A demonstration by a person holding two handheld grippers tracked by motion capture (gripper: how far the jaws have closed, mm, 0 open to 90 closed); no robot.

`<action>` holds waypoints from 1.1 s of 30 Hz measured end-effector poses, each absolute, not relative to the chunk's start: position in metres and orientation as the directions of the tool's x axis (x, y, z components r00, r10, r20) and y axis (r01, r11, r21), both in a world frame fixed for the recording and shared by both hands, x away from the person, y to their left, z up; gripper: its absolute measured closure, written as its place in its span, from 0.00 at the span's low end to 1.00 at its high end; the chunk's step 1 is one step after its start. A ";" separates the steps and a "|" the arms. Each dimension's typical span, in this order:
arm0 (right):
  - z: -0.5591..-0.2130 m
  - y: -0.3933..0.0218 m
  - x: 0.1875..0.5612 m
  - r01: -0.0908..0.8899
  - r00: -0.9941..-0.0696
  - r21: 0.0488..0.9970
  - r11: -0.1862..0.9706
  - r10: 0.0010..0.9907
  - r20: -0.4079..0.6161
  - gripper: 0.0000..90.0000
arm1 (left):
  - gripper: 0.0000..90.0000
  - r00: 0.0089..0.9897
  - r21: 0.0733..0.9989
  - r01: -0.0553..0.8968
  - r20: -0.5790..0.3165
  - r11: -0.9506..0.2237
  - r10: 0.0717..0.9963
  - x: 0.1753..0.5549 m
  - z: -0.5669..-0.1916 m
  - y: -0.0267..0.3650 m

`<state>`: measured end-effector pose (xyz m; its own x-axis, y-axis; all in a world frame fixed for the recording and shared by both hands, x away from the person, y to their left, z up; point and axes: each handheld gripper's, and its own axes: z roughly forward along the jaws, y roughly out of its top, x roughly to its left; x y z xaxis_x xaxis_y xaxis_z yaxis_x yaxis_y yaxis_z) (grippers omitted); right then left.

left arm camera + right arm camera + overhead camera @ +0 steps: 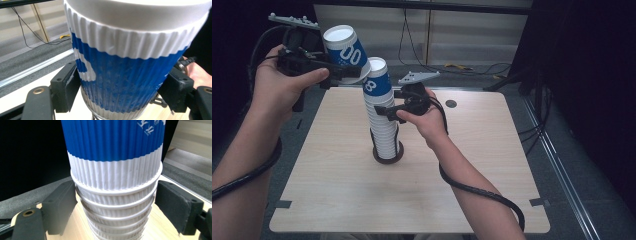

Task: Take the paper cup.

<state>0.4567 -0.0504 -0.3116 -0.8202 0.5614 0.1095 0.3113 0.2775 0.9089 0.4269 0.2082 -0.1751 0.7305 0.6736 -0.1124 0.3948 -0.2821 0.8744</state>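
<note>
A tall stack of blue-and-white ribbed paper cups (384,137) stands mouth-down in a dark ring (388,159) at the middle of the table and leans slightly. My right gripper (387,111) is shut on the upper part of the stack; in the right gripper view both pads (67,202) press the stack (115,182) at its white rims, either side of my right gripper (116,202). My left gripper (349,74) is shut on a single cup (344,50), tilted, up and to the left of the stack's top. That cup (125,75) sits between the jaws of my left gripper (122,92).
The light wooden table (472,165) has a small black hole (451,104) near its far edge. Cables (452,65) lie on the grey floor behind it. A metal rail (557,165) runs along the floor at the right.
</note>
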 end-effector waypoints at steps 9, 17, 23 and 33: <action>-0.312 -0.051 0.456 0.308 -0.822 0.907 0.288 0.560 0.102 0.19 | 0.28 0.735 0.875 0.392 -0.113 -0.283 0.669 0.417 -0.180 0.219; -0.313 -0.051 0.455 0.307 -0.823 0.905 0.295 0.560 0.097 0.20 | 0.28 0.743 0.878 0.386 -0.115 -0.282 0.659 0.409 -0.184 0.225; -0.313 -0.051 0.454 0.303 -0.823 0.903 0.303 0.561 0.088 0.20 | 0.28 0.749 0.874 0.384 -0.105 -0.299 0.654 0.401 -0.185 0.232; -0.315 -0.053 0.453 0.302 -0.825 0.901 0.312 0.559 0.083 0.21 | 0.28 0.750 0.863 0.397 -0.109 -0.312 0.652 0.391 -0.197 0.243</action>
